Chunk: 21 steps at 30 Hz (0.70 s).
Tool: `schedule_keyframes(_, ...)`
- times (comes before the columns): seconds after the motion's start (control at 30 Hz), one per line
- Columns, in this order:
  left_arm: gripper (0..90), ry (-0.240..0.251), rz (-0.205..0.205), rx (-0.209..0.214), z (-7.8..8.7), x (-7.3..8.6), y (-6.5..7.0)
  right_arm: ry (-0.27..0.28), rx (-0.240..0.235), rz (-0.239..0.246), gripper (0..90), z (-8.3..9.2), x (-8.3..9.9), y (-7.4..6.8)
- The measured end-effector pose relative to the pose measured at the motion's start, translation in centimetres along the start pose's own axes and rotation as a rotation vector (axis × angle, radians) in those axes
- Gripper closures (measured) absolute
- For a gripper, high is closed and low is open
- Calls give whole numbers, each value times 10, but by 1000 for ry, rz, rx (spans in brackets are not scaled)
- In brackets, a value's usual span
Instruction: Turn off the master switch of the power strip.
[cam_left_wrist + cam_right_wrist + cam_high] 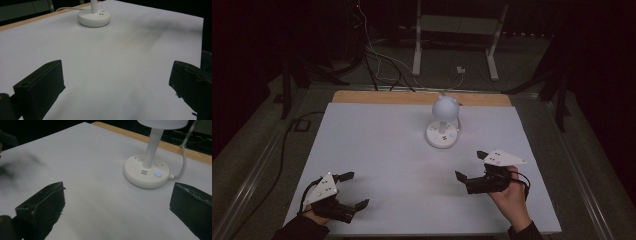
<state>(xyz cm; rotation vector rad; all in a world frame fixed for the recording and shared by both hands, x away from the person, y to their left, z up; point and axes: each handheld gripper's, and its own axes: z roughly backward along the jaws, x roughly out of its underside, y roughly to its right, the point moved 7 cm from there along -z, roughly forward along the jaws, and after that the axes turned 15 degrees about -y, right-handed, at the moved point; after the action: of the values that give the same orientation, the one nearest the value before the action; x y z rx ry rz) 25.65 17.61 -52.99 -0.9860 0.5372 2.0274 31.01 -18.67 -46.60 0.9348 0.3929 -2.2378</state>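
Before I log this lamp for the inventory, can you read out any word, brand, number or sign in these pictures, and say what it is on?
No readable text anywhere.
Lamp base: small grey marks by the sockets, too blurred to read; the lit blue button carries no legible sign.
Grey plate on the right hand-held gripper: dark dots, not letters.
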Motion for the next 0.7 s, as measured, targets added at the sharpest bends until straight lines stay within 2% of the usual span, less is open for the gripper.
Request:
schedule_keyframes(0.4,3,3,1,5,1,0,1,20,-5,29,0,-10,-29,-1)
schedule_keyframes(0.7,3,5,0,8,1,0,1,18,4,51,0,-18,-42,0)
